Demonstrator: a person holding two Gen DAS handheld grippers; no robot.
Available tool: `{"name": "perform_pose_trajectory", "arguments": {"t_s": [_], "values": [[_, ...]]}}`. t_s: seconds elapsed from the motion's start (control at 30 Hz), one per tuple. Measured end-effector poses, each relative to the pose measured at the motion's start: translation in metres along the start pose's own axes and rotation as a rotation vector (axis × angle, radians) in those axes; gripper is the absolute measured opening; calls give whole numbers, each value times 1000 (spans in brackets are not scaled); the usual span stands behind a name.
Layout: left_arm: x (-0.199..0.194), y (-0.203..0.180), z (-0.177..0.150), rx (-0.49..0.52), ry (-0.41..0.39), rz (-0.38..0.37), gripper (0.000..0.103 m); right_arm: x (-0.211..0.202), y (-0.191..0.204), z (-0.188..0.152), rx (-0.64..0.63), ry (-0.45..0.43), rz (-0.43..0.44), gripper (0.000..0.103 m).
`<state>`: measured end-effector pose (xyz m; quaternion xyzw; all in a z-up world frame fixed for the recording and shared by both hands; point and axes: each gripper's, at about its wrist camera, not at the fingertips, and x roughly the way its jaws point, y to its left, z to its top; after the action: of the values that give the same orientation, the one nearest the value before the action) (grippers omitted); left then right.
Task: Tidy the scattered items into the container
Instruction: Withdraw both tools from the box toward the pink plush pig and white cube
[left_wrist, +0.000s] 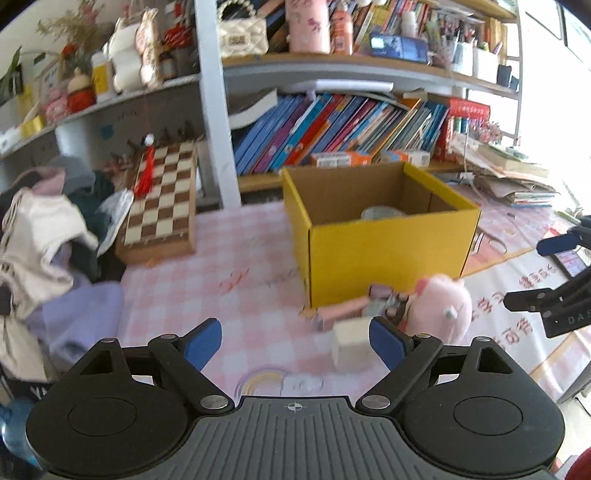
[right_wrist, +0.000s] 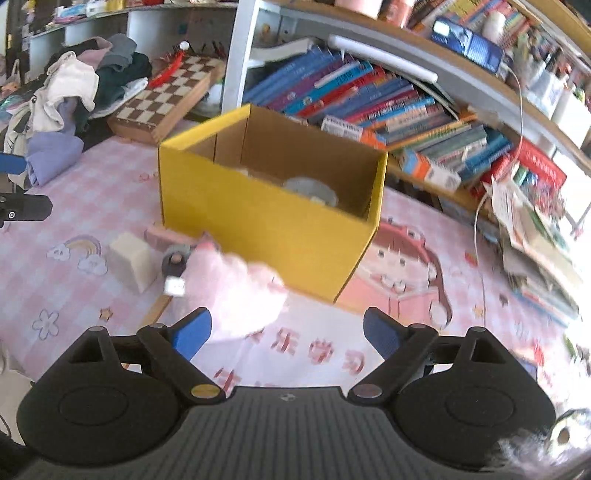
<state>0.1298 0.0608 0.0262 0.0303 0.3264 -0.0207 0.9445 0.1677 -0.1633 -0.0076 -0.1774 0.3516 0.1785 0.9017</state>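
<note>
Your yellow cardboard box sits open at 12 o'clock, a grey round thing inside. Against its front wall lie a fluffy pink plush toy, a pale block and a pink tube — all on the checked surface. Both claws — left claw, right claw — gape wide, empty.

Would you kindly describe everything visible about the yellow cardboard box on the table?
The yellow cardboard box is rectangular and open-topped, yellow outside, plain brown inside. It stands upright on the pink checked tablecloth, in front of the bookshelf. A pale round item, too blurred to identify, lies inside. The pink plush toy and other small scattered items lie at its front base; whether they touch it is unclear.
</note>
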Motion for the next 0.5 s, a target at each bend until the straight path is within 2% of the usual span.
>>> {"name": "perform_pose_trajectory", "arguments": {"t_s": [0.3,0.5], "values": [[0,-5,-24,0,58,-32,89,2,33,-25,5,49,9,91],[2,-15,-31,8,66,-47,89,4,49,-30,55,53,26,92]]}}
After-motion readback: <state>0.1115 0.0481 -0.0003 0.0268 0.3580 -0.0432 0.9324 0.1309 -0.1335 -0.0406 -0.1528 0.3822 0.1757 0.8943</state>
